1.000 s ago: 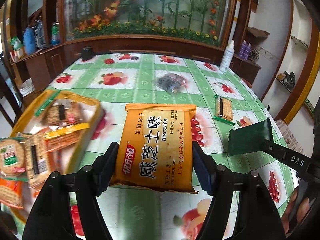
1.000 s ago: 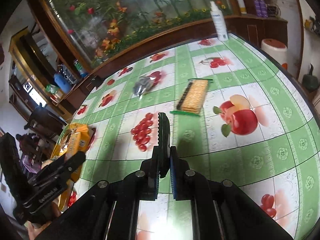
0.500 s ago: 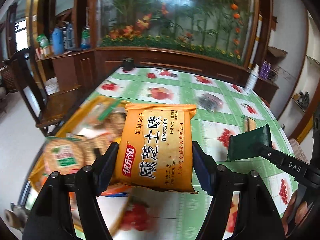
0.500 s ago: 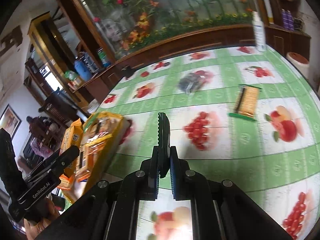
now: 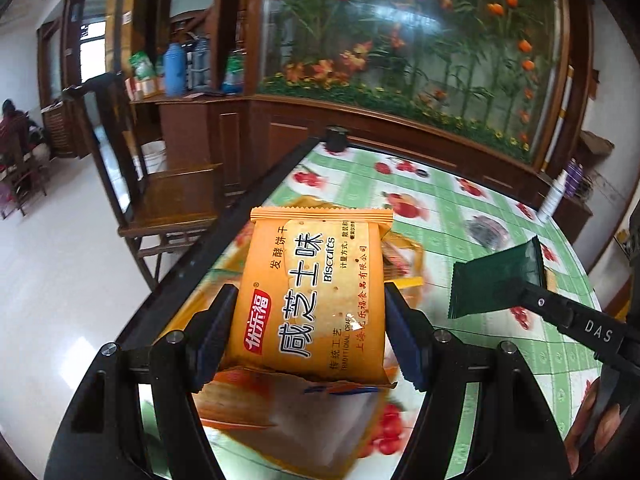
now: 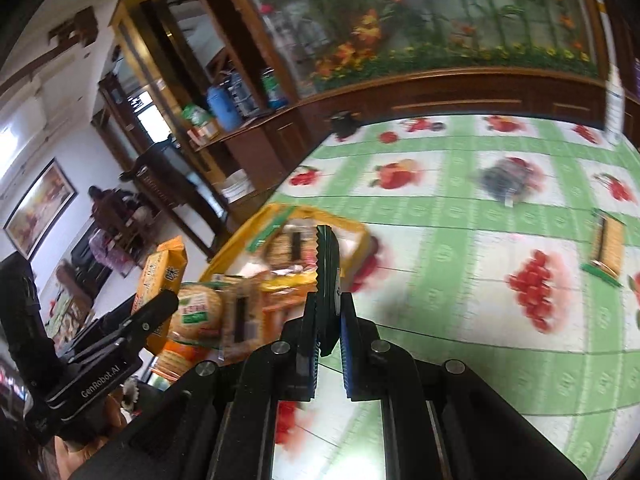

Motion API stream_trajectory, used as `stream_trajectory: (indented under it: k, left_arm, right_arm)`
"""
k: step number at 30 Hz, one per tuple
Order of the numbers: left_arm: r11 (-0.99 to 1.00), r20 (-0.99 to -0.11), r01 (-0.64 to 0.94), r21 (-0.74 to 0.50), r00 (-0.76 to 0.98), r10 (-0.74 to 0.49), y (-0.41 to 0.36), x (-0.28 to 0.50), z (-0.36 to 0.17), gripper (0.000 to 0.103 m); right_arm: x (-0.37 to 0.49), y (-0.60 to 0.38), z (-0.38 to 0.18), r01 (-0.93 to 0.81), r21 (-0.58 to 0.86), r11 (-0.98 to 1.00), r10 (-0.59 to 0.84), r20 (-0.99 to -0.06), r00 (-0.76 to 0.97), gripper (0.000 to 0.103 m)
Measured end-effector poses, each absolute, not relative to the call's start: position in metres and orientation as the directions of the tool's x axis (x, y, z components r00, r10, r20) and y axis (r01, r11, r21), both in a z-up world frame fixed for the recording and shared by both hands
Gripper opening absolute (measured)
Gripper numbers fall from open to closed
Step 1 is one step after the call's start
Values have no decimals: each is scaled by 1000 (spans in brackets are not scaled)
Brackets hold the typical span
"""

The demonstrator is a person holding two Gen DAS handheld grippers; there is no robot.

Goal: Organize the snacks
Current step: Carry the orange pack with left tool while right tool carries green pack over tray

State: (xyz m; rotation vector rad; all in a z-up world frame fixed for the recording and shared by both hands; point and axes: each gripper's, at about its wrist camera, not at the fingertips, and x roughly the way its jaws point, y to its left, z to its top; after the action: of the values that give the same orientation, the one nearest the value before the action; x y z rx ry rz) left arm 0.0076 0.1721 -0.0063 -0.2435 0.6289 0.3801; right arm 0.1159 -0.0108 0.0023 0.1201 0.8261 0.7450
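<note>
Home dining room: fruit-print tablecloth, wooden cabinets.

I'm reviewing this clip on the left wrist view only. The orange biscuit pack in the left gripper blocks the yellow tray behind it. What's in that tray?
Observer: In the right wrist view, the yellow tray already holds several packs, among them a round biscuit pack with a green label.
Operator: Is the dark green packet properly gripped on the right?
Observer: Yes. The right gripper is shut on the dark green packet, which stands edge-on between the blue pads.
Operator: Is anything out on the table that I can't see?
Observer: A clear-wrapped cracker pack with green ends lies on the fruit-print tablecloth, apart from the tray.
</note>
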Motion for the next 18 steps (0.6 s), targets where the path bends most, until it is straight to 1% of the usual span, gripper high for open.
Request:
stream_trajectory:
  k: [8, 18]
  left_arm:
    - [878, -620, -464, -120, 726, 299, 200, -4, -14, 71]
    - [878, -627, -457, -144, 728, 276, 206, -11, -22, 71]
  right_arm:
    - [114, 44, 3, -613, 370, 698, 676, -622, 395, 9]
    - [128, 84, -17, -623, 410, 666, 701, -628, 337, 9]
